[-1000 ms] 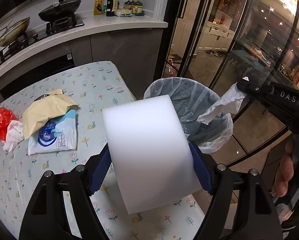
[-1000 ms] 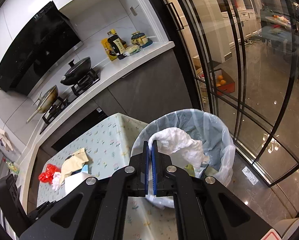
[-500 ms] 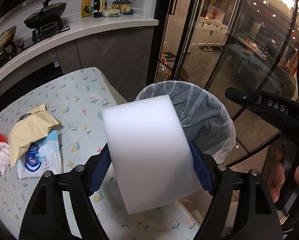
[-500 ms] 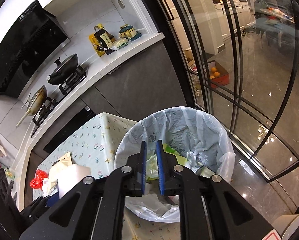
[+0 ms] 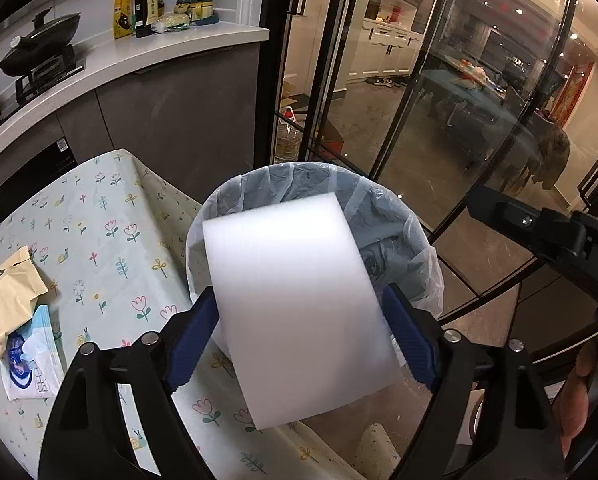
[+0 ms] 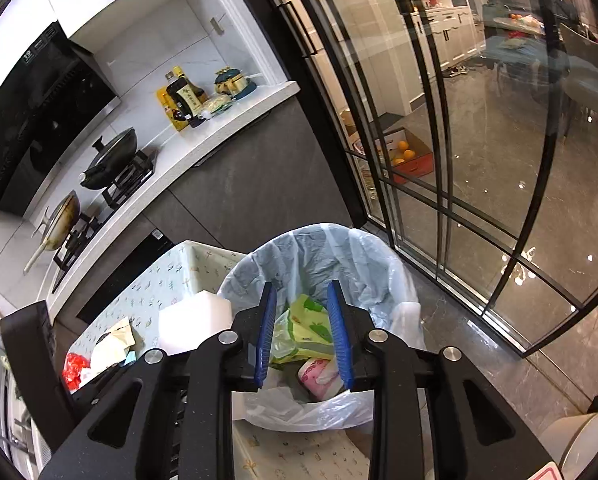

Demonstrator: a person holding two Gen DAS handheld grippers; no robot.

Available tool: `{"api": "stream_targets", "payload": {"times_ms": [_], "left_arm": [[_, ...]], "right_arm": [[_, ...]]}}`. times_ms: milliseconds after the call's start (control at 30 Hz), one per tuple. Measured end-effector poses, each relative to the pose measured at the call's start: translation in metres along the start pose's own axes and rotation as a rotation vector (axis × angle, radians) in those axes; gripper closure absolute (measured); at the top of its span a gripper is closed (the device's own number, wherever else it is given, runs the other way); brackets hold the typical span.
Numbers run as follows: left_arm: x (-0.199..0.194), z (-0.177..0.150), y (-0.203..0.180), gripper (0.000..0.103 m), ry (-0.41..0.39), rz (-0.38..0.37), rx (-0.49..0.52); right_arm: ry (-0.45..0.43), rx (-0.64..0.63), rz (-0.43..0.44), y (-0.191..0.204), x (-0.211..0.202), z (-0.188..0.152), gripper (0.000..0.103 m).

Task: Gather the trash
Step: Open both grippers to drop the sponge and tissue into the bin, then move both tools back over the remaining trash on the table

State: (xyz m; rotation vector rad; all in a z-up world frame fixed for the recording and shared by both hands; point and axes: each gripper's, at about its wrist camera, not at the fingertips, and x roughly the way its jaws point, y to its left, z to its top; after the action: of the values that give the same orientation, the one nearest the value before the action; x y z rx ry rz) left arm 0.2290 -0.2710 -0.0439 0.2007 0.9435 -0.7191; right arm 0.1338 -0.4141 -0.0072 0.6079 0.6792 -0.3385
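My left gripper (image 5: 299, 332) is shut on a white foam block (image 5: 295, 300) and holds it over the near rim of the trash bin (image 5: 399, 216), which is lined with a pale blue bag. The block also shows in the right wrist view (image 6: 193, 320). My right gripper (image 6: 303, 332) is open and empty above the bin (image 6: 339, 252). Inside the bin lie green packets (image 6: 307, 328) and a pink wrapper (image 6: 319, 376). On the table (image 5: 111, 208) remain a beige paper bag (image 5: 7, 300), a blue-white wrapper (image 5: 31, 360) and red plastic (image 6: 73, 364).
The bin stands at the table's right end, beside glass sliding doors (image 5: 419, 100). A kitchen counter (image 5: 119, 68) with a wok, pans and bottles runs behind the table. The right gripper's body (image 5: 559, 236) shows at the right of the left wrist view.
My right gripper opened and dropped the white crumpled tissue into the bin. My left gripper carried the foam block rightward, from over the table to over the bin's near rim.
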Motion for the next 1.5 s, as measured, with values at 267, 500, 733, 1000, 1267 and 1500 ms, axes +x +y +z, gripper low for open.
{"api": "stream_targets", "payload": {"times_ms": [267,500,733,1000,1267,1500], "left_arm": [[-0.009,0.001,0.012,0.016,-0.032,0.023,-0.049],[-0.032,-0.005,0.030,0.016,-0.078,0.080,-0.080],[-0.052,-0.024,0.056,0.016,-0.101,0.187,-0.135],[-0.083,-0.052,0.095,0.016,-0.097,0.236,-0.229],[-0.115,-0.096,0.140,0.016,-0.098,0.293,-0.306],[-0.143,-0.136,0.191,0.016,-0.098,0.335,-0.398]], "right_arm": [[-0.009,0.000,0.007,0.001,-0.004,-0.001,0.066],[0.000,-0.009,0.030,0.008,-0.006,-0.008,0.063],[0.037,-0.051,0.046,0.029,-0.002,-0.024,0.058],[0.072,-0.091,0.103,0.065,-0.006,-0.050,0.053],[0.139,-0.144,0.152,0.112,-0.001,-0.090,0.052],[0.192,-0.231,0.185,0.160,0.005,-0.117,0.052]]}}
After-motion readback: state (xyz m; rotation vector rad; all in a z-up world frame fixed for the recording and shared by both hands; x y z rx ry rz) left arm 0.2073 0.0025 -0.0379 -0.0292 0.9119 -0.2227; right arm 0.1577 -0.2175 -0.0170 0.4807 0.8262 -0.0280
